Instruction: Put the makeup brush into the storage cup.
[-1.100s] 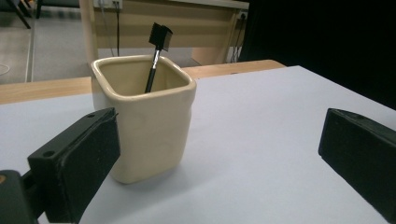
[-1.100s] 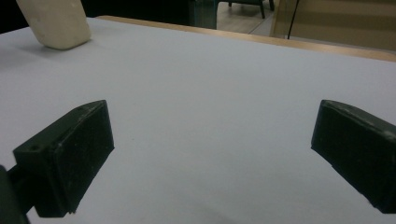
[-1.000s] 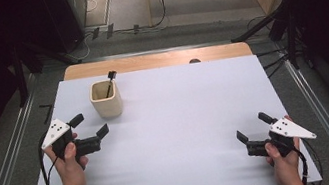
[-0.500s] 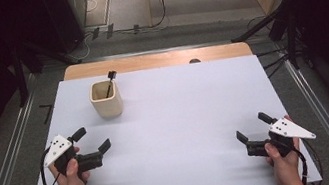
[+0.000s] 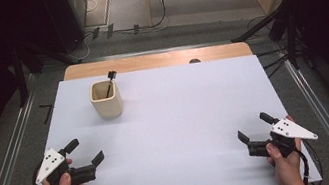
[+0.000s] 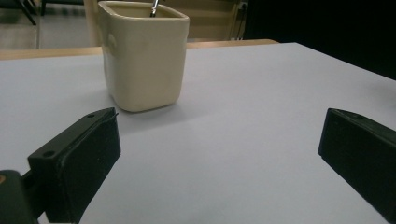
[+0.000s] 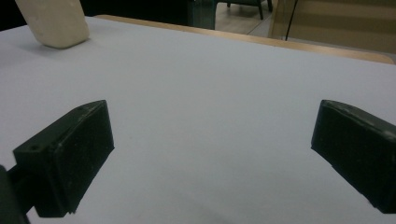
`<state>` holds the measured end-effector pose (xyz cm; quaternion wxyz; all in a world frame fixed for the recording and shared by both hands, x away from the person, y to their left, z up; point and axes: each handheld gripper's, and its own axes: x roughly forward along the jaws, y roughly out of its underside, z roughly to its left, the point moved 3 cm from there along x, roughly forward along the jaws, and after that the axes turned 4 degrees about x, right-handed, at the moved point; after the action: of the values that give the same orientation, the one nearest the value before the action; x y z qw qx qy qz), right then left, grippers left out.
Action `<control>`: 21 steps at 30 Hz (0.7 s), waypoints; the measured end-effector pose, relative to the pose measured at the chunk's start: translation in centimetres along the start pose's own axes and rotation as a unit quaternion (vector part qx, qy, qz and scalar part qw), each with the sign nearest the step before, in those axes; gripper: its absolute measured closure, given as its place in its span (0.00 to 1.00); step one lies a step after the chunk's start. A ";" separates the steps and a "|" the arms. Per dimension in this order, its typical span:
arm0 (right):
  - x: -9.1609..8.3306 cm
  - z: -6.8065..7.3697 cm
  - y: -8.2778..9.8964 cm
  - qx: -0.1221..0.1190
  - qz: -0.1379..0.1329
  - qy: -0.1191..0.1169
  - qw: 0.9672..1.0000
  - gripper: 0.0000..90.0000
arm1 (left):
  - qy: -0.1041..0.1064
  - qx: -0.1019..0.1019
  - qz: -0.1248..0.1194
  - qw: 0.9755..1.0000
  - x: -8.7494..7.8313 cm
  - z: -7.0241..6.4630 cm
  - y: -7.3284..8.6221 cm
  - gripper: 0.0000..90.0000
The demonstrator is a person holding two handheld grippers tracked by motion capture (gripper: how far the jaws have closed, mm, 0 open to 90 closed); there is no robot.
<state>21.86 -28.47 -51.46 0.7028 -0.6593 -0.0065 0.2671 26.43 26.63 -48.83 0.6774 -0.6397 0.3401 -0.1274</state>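
A cream square cup (image 5: 105, 99) stands at the back left of the white table (image 5: 182, 120), with a thin dark-tipped stick (image 5: 110, 81) leaning out of it. The cup (image 6: 142, 53) rises ahead of my left gripper's jaws. My left gripper (image 5: 85, 152) rests low at the front left, open and holding nothing. Over the front right my right gripper (image 5: 255, 127) is open too, its jaws wide apart above bare table. The cup's base (image 7: 55, 21) shows at the top left of the right gripper view.
A wooden strip (image 5: 157, 60) runs along the table's far edge. Metal rails (image 5: 7, 164) flank both sides. Cables and dark stands (image 5: 288, 26) lie on the floor beyond.
My left gripper has drawn back from beside the cup toward the front left edge and come lower. The right gripper has stayed put.
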 end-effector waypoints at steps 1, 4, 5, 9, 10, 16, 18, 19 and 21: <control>0.0 0.0 0.0 0.000 0.000 0.000 1.000 0.00 | -0.002 0.000 0.000 1.000 -0.2 0.1 0.1 0.00; 0.0 0.0 0.0 -0.002 0.001 0.001 1.000 0.00 | -0.005 -0.005 -0.003 1.000 -0.7 0.3 0.2 0.00; 0.0 0.0 0.0 -0.002 0.001 0.001 1.000 0.00 | -0.007 -0.003 -0.002 1.000 -1.0 0.4 0.3 0.00; 0.0 0.0 0.1 0.000 0.003 0.004 1.000 0.00 | -0.013 -0.004 0.000 1.000 -2.1 0.8 1.0 0.00; 0.0 0.0 0.1 -0.001 0.003 0.003 1.000 0.00 | -0.013 -0.004 0.000 1.000 -2.1 0.8 1.0 0.00; 0.1 0.0 0.2 -0.002 0.005 0.003 1.000 0.00 | -0.029 -0.011 -0.006 0.999 -2.9 1.9 1.0 0.00; 0.1 0.0 0.2 -0.003 0.005 0.004 1.000 0.00 | -0.030 -0.012 -0.008 0.999 -3.0 2.0 1.0 0.00; 0.1 0.0 0.3 -0.003 0.006 0.004 1.000 0.00 | -0.031 -0.012 -0.007 0.999 -3.1 2.1 1.0 0.00; 0.1 -0.1 0.3 -0.003 0.006 0.003 1.000 0.00 | -0.030 -0.012 -0.005 0.999 -3.0 2.2 1.1 0.00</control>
<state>21.85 -28.50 -51.79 0.6993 -0.6621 -0.0008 0.2694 25.24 30.34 -49.11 0.6794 -0.6526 0.3179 -0.1074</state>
